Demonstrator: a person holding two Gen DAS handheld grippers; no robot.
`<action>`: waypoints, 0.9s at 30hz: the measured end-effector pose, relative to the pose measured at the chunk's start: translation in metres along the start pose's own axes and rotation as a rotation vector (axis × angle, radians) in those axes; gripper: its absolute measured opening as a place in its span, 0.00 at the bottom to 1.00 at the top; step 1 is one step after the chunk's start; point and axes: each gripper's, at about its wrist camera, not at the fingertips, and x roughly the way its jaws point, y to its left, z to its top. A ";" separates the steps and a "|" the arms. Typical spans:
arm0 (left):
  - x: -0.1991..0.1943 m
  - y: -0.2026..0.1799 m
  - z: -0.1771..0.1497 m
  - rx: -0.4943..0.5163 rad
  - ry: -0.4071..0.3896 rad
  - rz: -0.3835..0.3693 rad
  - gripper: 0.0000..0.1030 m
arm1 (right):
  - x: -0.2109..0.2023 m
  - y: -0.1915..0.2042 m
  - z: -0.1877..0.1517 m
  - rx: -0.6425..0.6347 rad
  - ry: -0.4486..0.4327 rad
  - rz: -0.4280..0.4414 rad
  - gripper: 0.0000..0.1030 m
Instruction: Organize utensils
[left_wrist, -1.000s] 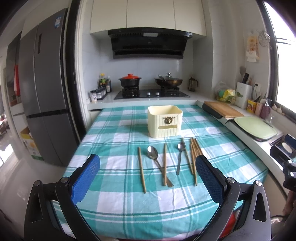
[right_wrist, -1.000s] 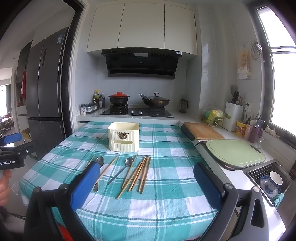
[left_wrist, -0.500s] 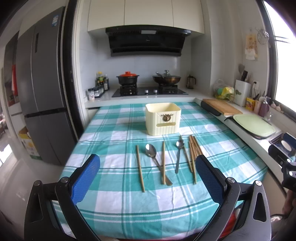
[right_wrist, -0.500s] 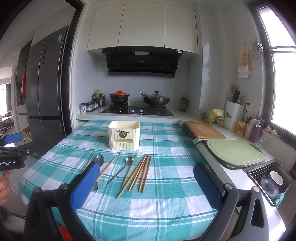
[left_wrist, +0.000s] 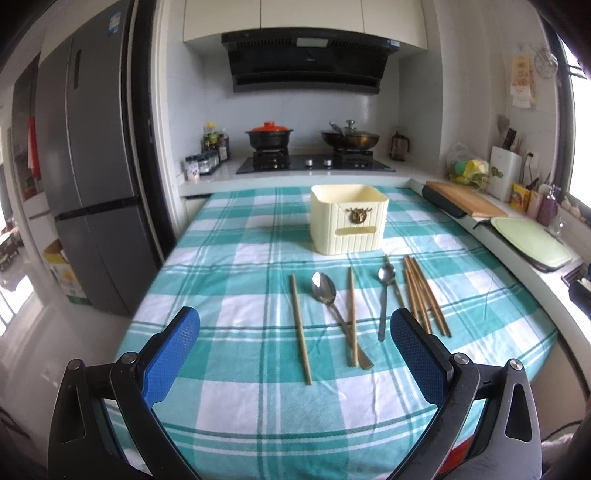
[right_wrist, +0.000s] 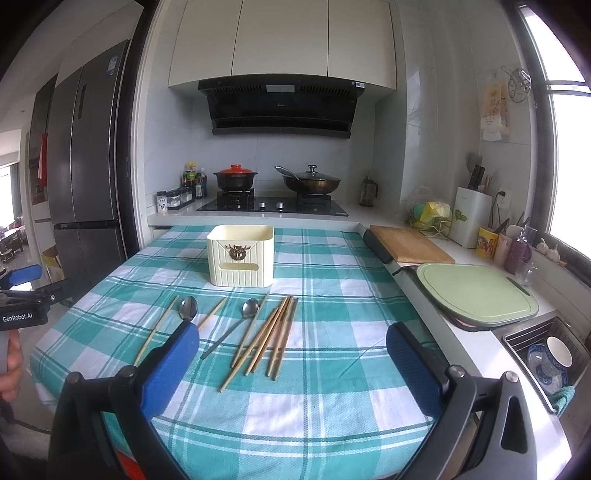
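Utensils: all loose on the checked cloth of the worktop (left_wrist: 229, 295), in front of the cream holder box (left_wrist: 349, 218) — nothing is in the box yet as far as I can see.
Layout: lone chopstick (left_wrist: 301, 328) farthest left, then the big spoon (left_wrist: 324, 293) with a second chopstick (left_wrist: 352, 314) crossing its handle, then the small spoon (left_wrist: 384, 295), then the chopstick bundle (left_wrist: 424, 295) on the right.
Left gripper (left_wrist: 295, 354): fingers spread wide apart, holding nothing, hovering over the near edge of the worktop.
Right gripper (right_wrist: 291, 363): same deal, wide apart and empty, lined up roughly with the bundle (right_wrist: 269, 338).
What changed: compared with a second ago the left view sits closer to the worktop, so the utensils and box fill more of it; the lone chopstick and big spoon now lie right between its fingers. The right view has hardly shifted. No utensil has moved.
What that means: looks like the approach for the first pick, probably by the left gripper — so the task is basically at zero, with every piece left to go.
Watch out: the spoon and crossing chopstick touch, so grabbing one could drag the other.
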 end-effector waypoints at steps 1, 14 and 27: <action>0.009 0.002 -0.003 -0.012 0.029 -0.002 1.00 | 0.005 -0.002 -0.001 0.007 0.012 0.008 1.00; 0.128 0.030 -0.002 -0.058 0.264 -0.060 1.00 | 0.148 -0.034 -0.015 0.031 0.285 0.112 1.00; 0.223 0.027 -0.008 -0.038 0.398 -0.006 0.99 | 0.291 -0.020 -0.042 0.006 0.531 0.129 0.55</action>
